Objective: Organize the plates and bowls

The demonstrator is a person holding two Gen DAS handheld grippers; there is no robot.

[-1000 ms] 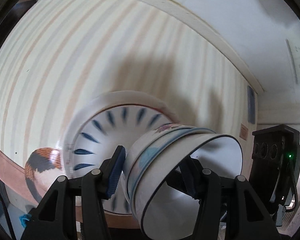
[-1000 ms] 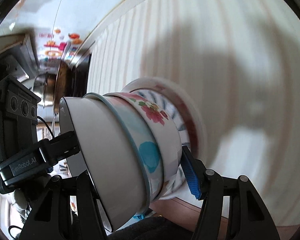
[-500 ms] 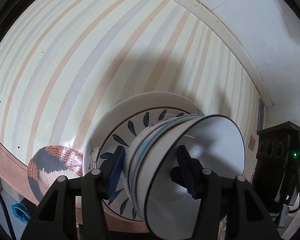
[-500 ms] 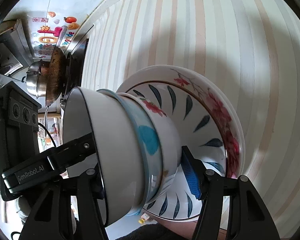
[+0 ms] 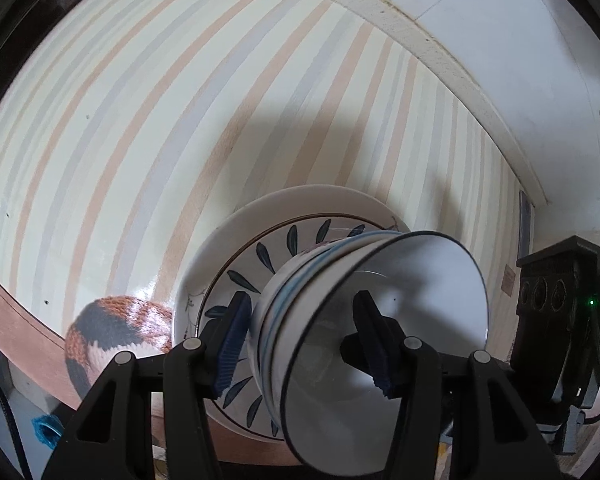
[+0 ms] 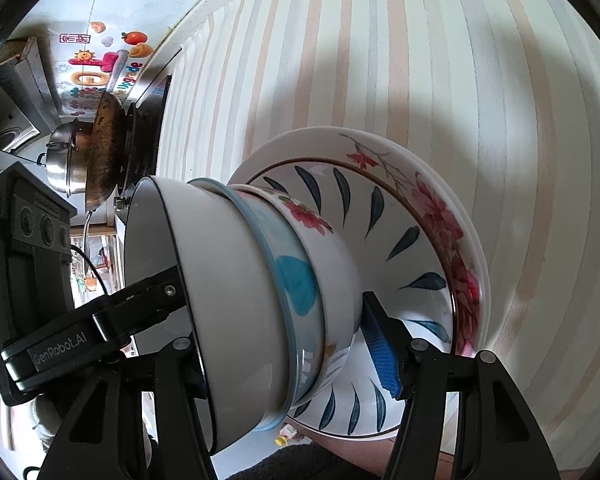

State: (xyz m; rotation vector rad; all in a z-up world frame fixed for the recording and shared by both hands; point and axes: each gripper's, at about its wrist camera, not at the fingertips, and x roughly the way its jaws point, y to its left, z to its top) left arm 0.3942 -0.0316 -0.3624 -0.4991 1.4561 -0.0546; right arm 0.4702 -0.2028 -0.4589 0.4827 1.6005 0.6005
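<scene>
A stack of three nested bowls (image 5: pixel 364 320) (image 6: pixel 244 292) is held between both grippers over a stack of plates (image 5: pixel 260 248) (image 6: pixel 420 216) on the striped table. The top plate has blue leaf marks, the one under it red flowers. My left gripper (image 5: pixel 304 344) is shut on the bowl stack, one finger inside the white bowl and one under the base. My right gripper (image 6: pixel 284 356) is shut on the stack the same way from the other side. The lowest bowl's base is at the plate, contact unclear.
The striped tablecloth (image 5: pixel 180 120) (image 6: pixel 460 60) spreads around the plates. A brown and black knitted item (image 5: pixel 112 332) lies beside the plates near the table's edge. A wok and a steel pot (image 6: pixel 96 152) stand on a stove past the table's end.
Both grippers have carried the bowl stack down and in over the plates. The plates now look larger and sharper, and the stack sits nearer their middle.
</scene>
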